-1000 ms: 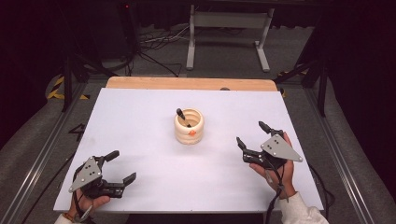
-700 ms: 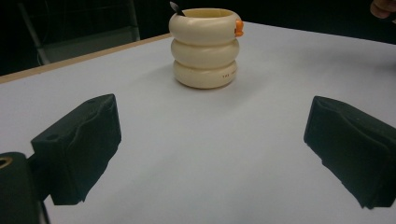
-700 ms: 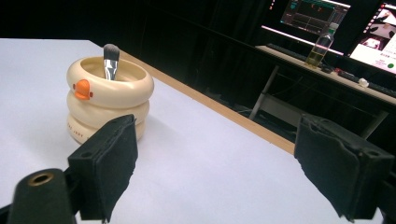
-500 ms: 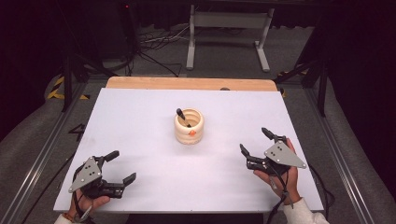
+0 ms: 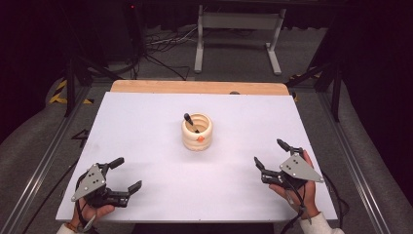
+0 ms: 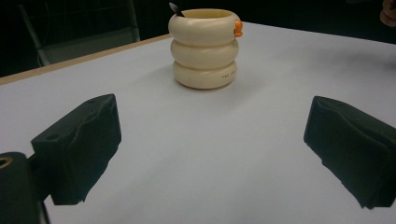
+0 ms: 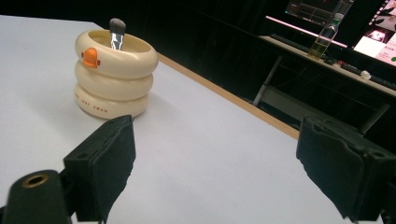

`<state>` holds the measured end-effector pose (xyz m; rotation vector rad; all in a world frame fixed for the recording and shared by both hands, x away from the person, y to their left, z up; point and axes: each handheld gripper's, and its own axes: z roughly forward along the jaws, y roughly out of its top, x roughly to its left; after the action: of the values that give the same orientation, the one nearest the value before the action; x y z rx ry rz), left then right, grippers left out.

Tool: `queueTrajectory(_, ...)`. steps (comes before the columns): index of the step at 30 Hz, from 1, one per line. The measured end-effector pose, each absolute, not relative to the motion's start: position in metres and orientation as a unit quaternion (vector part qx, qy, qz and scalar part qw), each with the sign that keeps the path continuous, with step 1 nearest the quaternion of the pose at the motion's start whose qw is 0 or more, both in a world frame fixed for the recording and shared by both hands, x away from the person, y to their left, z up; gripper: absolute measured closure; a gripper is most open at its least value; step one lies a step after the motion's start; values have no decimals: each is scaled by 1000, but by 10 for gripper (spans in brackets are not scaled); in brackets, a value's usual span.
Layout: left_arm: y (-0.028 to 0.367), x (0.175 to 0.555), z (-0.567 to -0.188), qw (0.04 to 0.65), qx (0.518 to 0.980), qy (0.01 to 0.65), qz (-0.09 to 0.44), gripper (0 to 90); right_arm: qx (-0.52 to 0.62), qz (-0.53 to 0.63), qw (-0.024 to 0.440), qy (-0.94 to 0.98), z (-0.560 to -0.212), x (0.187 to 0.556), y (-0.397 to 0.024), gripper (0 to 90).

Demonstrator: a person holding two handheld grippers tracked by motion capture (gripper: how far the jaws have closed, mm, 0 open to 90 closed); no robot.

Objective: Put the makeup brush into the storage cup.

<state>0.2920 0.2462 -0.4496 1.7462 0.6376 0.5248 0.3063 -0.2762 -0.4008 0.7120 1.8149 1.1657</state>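
At table centre, a cream ringed cup [image 5: 197, 132] is standing upright on the white table [image 5: 146, 122], an orange beak-like nub [image 5: 200, 139] facing 6 o'clock. A dark-tipped brush [image 5: 190, 122] is sitting inside it, leaning toward 10 o'clock, tip poking above the rim. In the right gripper view the cup [image 7: 115, 74] is showing small lettering low on its side, too small to read, and the brush tip [image 7: 116, 27] is sticking up past the rim. Left gripper view: cup [image 6: 204, 46] dead ahead at 12, well apart from the jaws.

Left gripper [image 5: 123, 174] is sitting at 7 o'clock from the cup, near the table's front edge, jaws spread wide, holding nothing. Right gripper [image 5: 271, 153] is sitting at 4 o'clock, also wide open and empty, jaws pointing roughly toward the cup. Both are well apart from it.

Judgement: this is looking like the idle or approach stage, nothing gripped, both hands parked at the near edge. The brush is probably the thing to pull, though the handle is hidden inside the cup so I can't tell how deep it's seated. The next move is calling for one gripper to travel in toward 12, come over the rim and close on the exposed brush tip, maybe with the other bracing the cup wall so it isn't tipping.

Beyond the table at 12: a wooden strip [image 5: 195, 87], then a metal stand [image 5: 238, 29] and cables [image 5: 160, 44] on the floor.
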Motion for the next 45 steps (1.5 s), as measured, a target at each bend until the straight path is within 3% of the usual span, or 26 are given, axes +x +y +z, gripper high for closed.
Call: queueTrajectory(45,245,293,-451,563,744,279,225,48,347,442,374,738,-445,280,-345,78)
